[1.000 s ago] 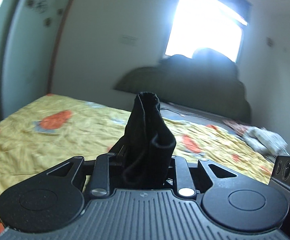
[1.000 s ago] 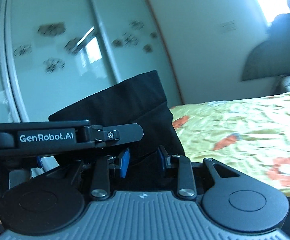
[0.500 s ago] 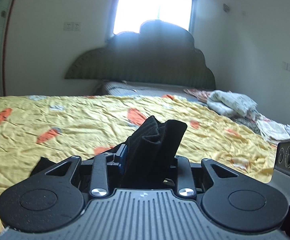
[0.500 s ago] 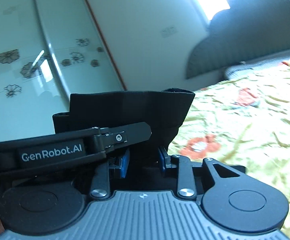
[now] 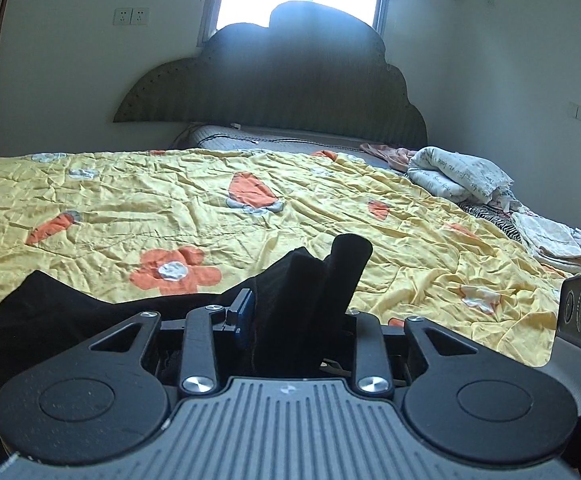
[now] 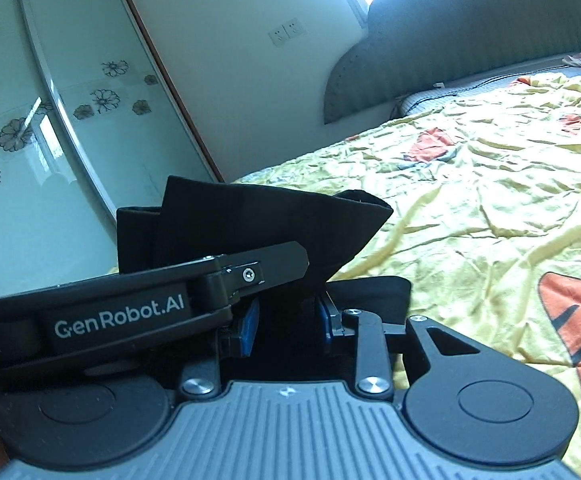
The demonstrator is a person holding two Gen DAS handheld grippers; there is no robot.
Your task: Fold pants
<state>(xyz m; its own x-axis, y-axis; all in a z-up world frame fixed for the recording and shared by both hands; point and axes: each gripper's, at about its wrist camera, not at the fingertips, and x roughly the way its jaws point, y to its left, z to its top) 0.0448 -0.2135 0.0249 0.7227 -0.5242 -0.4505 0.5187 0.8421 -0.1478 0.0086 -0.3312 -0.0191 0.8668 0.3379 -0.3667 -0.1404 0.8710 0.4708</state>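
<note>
The black pants (image 5: 306, 304) are bunched between the jaws of my left gripper (image 5: 290, 316), which is shut on them low over the yellow flowered bedspread (image 5: 210, 208); more black cloth lies at the lower left (image 5: 50, 312). In the right wrist view my right gripper (image 6: 286, 316) is shut on a fold of the pants (image 6: 250, 220), whose hem stands up in front of it. The left gripper's body, marked GenRobot.AI (image 6: 122, 316), crosses just to the left of it, very close.
A dark headboard (image 5: 282, 80) and a bright window stand at the far end of the bed. Folded light bedding and clothes (image 5: 458, 176) lie at the right edge. A glass wardrobe door with flower prints (image 6: 50, 120) stands left of the bed.
Both grippers have swung toward the headboard and come down closer to the bedspread with the pants still held. More black cloth now lies on the bed at lower left.
</note>
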